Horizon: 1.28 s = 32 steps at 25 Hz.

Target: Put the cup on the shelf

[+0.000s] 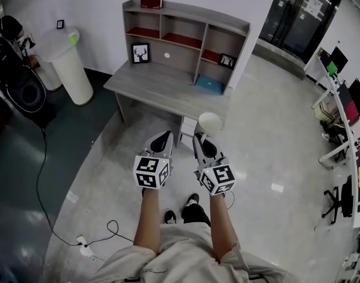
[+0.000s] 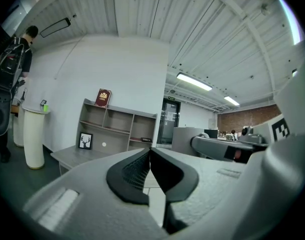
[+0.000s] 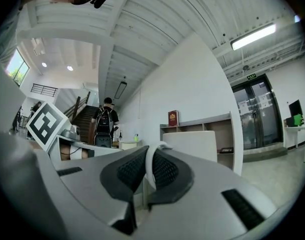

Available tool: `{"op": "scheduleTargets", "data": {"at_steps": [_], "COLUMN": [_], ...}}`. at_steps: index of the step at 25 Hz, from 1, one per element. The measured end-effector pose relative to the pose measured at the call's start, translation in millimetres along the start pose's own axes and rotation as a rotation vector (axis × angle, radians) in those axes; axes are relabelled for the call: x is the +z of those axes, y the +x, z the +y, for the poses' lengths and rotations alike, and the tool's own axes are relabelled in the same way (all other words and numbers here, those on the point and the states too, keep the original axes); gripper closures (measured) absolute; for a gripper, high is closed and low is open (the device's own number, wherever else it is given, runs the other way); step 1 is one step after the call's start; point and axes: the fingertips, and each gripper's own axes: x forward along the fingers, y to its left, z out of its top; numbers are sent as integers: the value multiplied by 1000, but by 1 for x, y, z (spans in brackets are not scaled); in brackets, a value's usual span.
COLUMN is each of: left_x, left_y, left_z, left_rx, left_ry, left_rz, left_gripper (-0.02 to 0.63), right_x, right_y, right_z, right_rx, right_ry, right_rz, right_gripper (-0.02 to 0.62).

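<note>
Right gripper (image 3: 150, 159): nearly closed, pads pinching cup (image 3: 191, 145) by its handle
Cup place: just ahead of right jaws, upright
Left gripper (image 2: 149, 159): jaws together, empty
Shelf (image 1: 199, 56): well ahead of both

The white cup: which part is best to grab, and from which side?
Its handle, approached level from the handle side. That thin loop slips between the pads, as the right tool holds it now, leaving the cup upright with its mouth up.

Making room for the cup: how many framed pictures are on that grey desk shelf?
2: a black-framed deer picture in the lower left bay, and a small dark-framed picture in the right-hand compartment. Others may be hidden.
</note>
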Motion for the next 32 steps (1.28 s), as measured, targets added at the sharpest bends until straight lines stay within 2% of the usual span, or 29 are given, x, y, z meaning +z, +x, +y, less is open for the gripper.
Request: {"op": "scheduleTargets", "data": {"at_steps": [4,9,17,32], "left_x": [-2,-4,16,36], "left_y": [5,16,47,152], "left_z": [5,32,60,99], "left_rx": [-5,29,55,29], "left_ry": [-1,-14,30,53], "left_rz": [-8,-12,-15,7], "left_gripper": [595,595,595,595], "right_x": [-1,-11,-7,-6], "right_y": [9,32,84,175], "right_z": [-7,-14,-27,-94], "right_rx": [-12,-5,34,46], "right_ry": [-2,16,51,68], "right_rz": [-13,-20,-49,-33], "right_gripper": [575,575,575,575]}}
